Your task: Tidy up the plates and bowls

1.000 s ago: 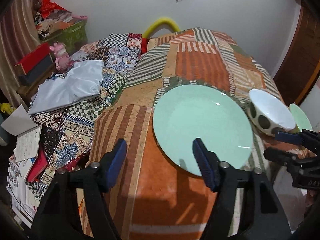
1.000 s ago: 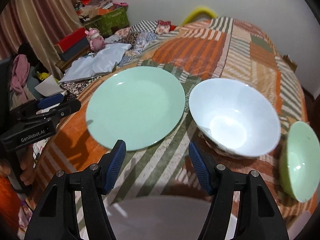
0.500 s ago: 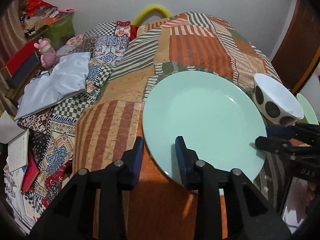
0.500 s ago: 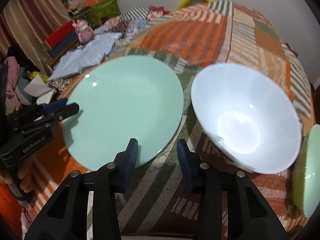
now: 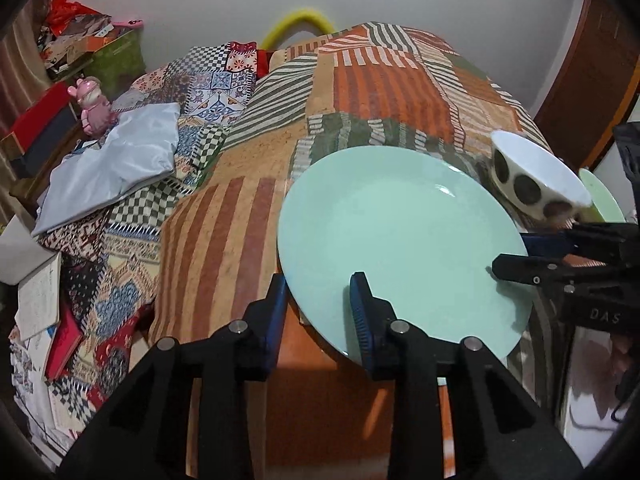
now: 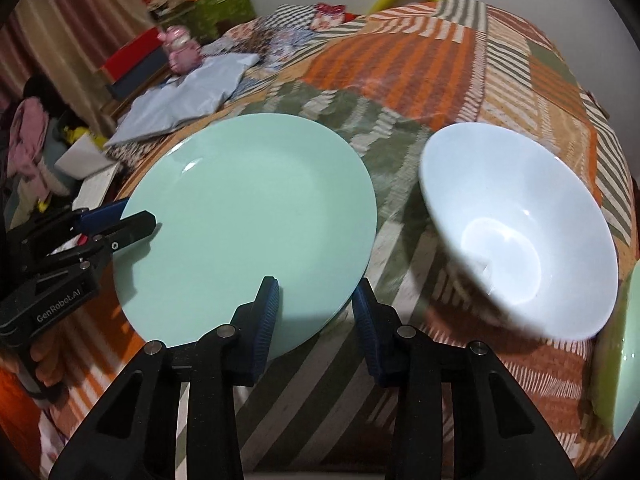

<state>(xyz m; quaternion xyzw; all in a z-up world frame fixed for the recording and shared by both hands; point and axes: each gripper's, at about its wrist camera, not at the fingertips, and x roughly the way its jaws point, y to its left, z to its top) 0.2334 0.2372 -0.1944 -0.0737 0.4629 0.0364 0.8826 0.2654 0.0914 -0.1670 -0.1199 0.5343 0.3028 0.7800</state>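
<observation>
A large mint green plate (image 5: 400, 236) lies on the patchwork bedspread; it also shows in the right wrist view (image 6: 248, 220). My left gripper (image 5: 320, 304) has its jaws closed onto the plate's near left rim. My right gripper (image 6: 316, 304) grips the plate's opposite rim, seen from the left wrist view (image 5: 516, 256) at the right. A white bowl with dark dots (image 5: 532, 180) sits right of the plate; its white inside shows in the right wrist view (image 6: 516, 232). A small green bowl (image 6: 620, 356) lies at the far right.
The bedspread (image 5: 380, 80) drops off at its near edge. A grey cloth (image 5: 112, 160), a pink toy (image 5: 94, 104), boxes and books crowd the left side. A yellow hoop (image 5: 298, 24) stands by the back wall. A wooden door (image 5: 592, 80) is at the right.
Both grippers moved in from open and closed their jaws onto opposite rims of the green plate. The views came closer to the plate and bowl.
</observation>
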